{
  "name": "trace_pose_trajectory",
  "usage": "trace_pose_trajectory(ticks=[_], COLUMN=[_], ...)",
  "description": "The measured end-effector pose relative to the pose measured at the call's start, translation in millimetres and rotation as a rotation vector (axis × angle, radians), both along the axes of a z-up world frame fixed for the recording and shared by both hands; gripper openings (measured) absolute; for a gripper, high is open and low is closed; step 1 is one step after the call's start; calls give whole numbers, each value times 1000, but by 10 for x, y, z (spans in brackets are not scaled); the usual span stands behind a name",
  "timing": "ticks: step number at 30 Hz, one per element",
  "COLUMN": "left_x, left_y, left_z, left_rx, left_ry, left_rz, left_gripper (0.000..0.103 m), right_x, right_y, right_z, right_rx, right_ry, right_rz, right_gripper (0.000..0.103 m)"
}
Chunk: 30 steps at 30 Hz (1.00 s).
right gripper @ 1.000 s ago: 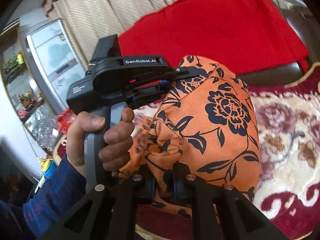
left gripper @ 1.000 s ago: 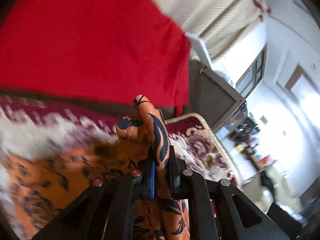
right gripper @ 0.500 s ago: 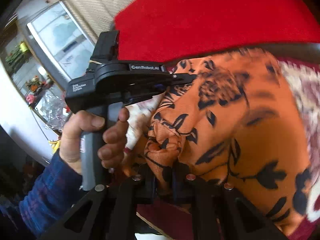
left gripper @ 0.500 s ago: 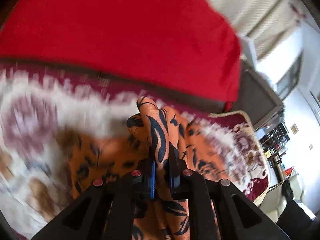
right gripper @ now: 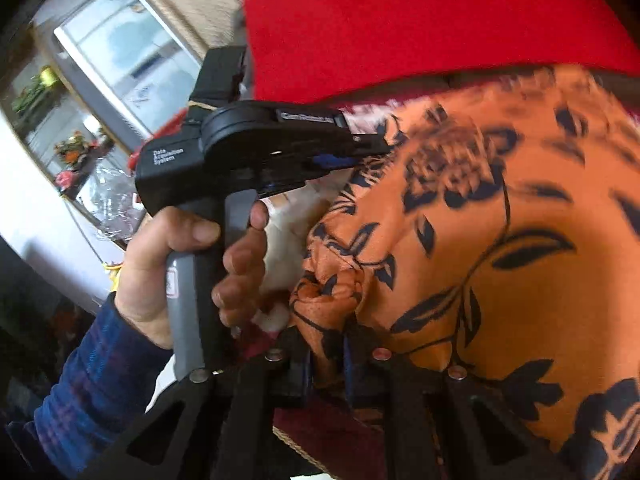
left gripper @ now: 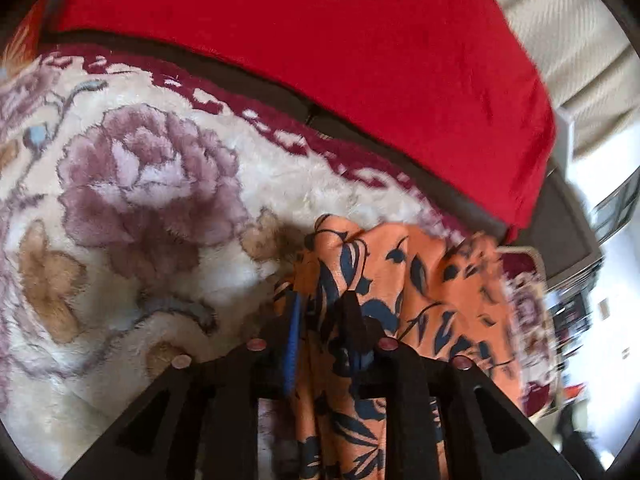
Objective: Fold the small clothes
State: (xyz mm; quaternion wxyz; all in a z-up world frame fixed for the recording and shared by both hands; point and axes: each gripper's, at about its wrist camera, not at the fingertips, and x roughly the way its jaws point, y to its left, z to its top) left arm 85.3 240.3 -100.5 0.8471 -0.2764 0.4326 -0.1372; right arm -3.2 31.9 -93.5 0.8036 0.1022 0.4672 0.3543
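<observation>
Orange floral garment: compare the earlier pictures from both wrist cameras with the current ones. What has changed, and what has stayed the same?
The orange floral garment has come down toward the floral blanket, which now fills the left wrist view. The left gripper was clamped on the cloth; its jaws are now opening, the cloth still between them. The right gripper stays shut on a bunched edge. The red cover remains behind.

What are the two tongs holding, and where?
Right tongs: pinching a bunched edge of the orange flowered cloth. Left tongs: jaws opening, letting go of another bunched edge that hangs between them.
</observation>
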Motion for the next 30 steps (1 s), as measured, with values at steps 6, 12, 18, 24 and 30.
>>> trace_pose_trajectory(ticks=[6, 12, 18, 24, 30], left_x=[-36, -646, -1270, -1539, -1599], left_y=[292, 495, 157, -233, -239], left_z=[185, 365, 273, 26, -105], left_rx=[9, -67, -117, -150, -219], left_ry=[-53, -114, -87, 0, 17], left_rz=[107, 121, 58, 35, 144], left_gripper=[36, 48, 50, 50, 15], right_x=[0, -297, -491, -380, -307], right_y=[214, 403, 144, -626, -1022], right_z=[66, 114, 348, 612, 583], right_rx=[-37, 13, 4, 17, 66], right_ry=[1, -20, -119, -135, -84], right_rz=[-3, 63, 13, -156, -220], right_gripper=[18, 78, 78, 79, 79])
